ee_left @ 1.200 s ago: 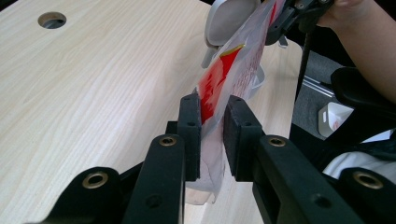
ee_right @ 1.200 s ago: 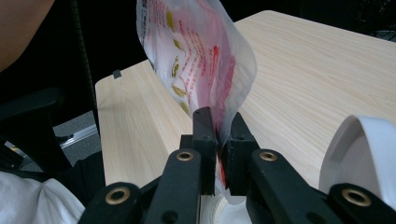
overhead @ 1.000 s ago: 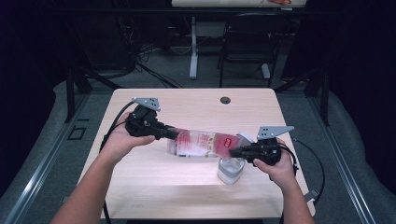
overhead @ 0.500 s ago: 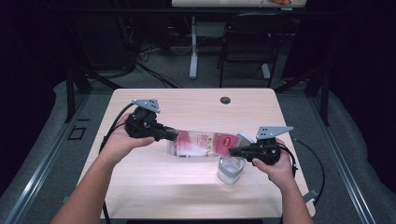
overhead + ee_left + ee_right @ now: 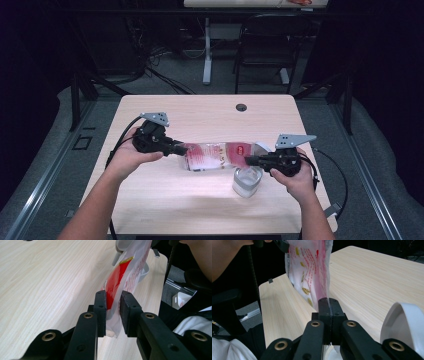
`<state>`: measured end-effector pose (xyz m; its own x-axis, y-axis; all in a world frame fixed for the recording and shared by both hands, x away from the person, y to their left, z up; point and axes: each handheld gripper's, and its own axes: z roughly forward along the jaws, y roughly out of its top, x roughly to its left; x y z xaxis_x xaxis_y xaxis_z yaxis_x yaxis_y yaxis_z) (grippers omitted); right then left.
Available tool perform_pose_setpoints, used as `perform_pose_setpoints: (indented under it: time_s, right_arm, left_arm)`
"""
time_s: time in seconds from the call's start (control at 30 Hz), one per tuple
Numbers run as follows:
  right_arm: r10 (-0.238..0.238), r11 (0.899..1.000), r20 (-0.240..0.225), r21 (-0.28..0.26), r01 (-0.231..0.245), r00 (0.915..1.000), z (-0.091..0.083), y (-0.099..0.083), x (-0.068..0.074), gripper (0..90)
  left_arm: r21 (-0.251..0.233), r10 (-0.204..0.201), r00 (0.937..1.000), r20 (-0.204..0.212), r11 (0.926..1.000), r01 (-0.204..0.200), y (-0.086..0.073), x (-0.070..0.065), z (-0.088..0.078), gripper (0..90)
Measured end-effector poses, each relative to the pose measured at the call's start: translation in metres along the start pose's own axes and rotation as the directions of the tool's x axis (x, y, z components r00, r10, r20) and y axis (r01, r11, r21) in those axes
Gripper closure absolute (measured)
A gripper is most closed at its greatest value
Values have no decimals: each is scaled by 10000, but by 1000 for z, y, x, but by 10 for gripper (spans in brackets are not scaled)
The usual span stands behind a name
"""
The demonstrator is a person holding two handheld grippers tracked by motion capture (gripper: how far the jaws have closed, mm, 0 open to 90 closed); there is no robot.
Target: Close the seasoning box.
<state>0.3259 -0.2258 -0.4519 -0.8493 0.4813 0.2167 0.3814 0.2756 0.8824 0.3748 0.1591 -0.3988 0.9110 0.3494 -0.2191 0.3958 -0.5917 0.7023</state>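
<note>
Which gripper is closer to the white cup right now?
Right. The right gripper sits just above the white cup, clamping the packet; the left gripper holds the packet's far end, well away.

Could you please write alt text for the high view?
A person holds a clear, red-printed bag stretched between the left gripper and right gripper above a wooden table. A white roll of tape stands below the bag's right end.

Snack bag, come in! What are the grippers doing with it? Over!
Left gripper and right gripper each clamp an end of the snack bag. Bag held stretched above table. White cup sits just under right end.
</note>
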Motion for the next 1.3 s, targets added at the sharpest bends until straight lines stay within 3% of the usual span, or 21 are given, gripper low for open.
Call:
perform_pose_setpoints:
  time_s: [0.47, 0.93, 1.3]
  right_arm:
    - [-24, 9990, 18, -441, 25, 10000, -2, 8, 7, 900]
    - [-195, 9998, 76, -21, 195, 9998, 2, 24, 11, 900]
    - [-477, 9979, 153, 438, 469, 9987, 6, 37, 17, 900]
  left_arm:
    - [-14, -50, 10000, -6, 10000, 50, -17, 3, 7, 753]
    - [-287, -173, 9998, -26, 9994, 172, -39, 6, 17, 746]
    - [-189, -124, 9999, -94, 9997, 122, -52, 5, 24, 746]
